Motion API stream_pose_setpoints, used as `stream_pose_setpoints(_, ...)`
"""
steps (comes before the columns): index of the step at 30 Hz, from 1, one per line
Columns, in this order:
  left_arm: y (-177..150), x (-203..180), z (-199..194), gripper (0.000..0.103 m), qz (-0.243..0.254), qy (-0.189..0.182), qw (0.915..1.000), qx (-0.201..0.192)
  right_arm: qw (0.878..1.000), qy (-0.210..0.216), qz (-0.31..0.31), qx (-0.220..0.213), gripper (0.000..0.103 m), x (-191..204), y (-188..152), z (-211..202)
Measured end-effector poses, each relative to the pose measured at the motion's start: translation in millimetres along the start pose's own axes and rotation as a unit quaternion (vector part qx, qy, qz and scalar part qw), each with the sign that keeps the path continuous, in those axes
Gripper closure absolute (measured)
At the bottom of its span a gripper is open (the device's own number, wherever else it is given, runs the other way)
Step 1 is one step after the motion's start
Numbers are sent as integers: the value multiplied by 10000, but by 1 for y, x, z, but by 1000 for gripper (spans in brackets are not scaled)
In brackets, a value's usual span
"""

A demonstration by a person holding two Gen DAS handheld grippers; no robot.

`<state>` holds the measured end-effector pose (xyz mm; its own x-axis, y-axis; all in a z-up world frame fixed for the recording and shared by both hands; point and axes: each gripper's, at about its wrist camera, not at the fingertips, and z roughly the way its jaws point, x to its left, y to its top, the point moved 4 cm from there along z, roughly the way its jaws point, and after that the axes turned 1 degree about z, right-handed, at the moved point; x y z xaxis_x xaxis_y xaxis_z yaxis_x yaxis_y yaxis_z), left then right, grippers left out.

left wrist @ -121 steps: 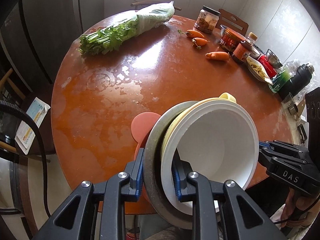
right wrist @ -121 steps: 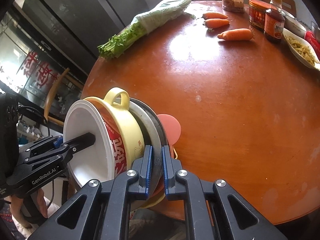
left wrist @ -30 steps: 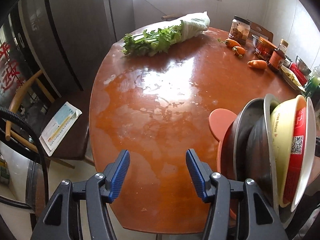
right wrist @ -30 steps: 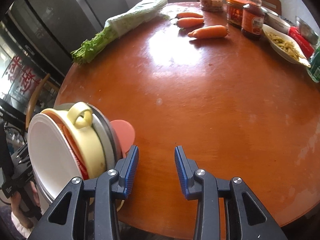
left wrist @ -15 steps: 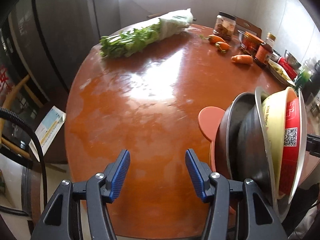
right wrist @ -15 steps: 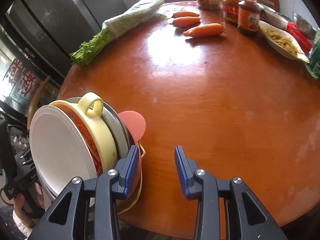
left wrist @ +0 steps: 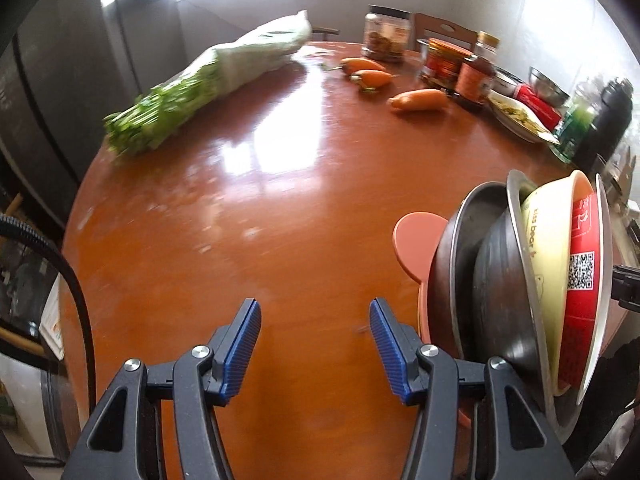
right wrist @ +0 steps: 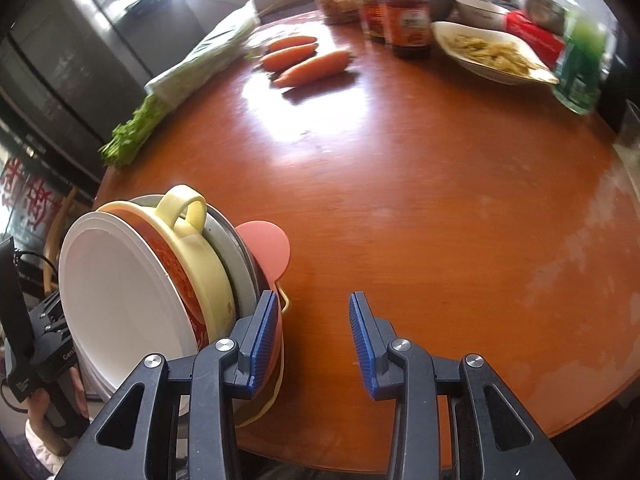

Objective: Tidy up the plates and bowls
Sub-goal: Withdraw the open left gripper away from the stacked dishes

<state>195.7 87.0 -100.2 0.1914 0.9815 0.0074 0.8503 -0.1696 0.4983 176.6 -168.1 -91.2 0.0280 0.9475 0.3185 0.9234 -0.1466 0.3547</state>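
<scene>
A round red-brown table carries a nested stack of bowls and plates tilted on edge at its near edge. Both the left gripper and right gripper are released, pads apart over bare wood just beside the stack.

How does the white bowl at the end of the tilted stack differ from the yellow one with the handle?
The white bowl is plain and outermost; the yellow bowl sits further inside the stack. The yellow bowl has a loop handle and printed lettering; the white bowl shows neither. Both stand on edge, nested together at the table edge.
</scene>
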Motion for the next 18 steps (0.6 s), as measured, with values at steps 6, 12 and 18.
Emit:
stream_pose_setpoints(6,13,-32,8,48,246,-108,9996,38,9995,-172,235,-89,65,-32,0,-11)
stream_pose_setpoints(12,16,-39,11,48,209,-171,9996,38,9991,-202,341,-145,65,-44,-1,-15)
stream_pose_setpoints(18,9,-31,12,47,46,-26,10000,51,9970,-416,527,-377,65,-46,-3,-19)
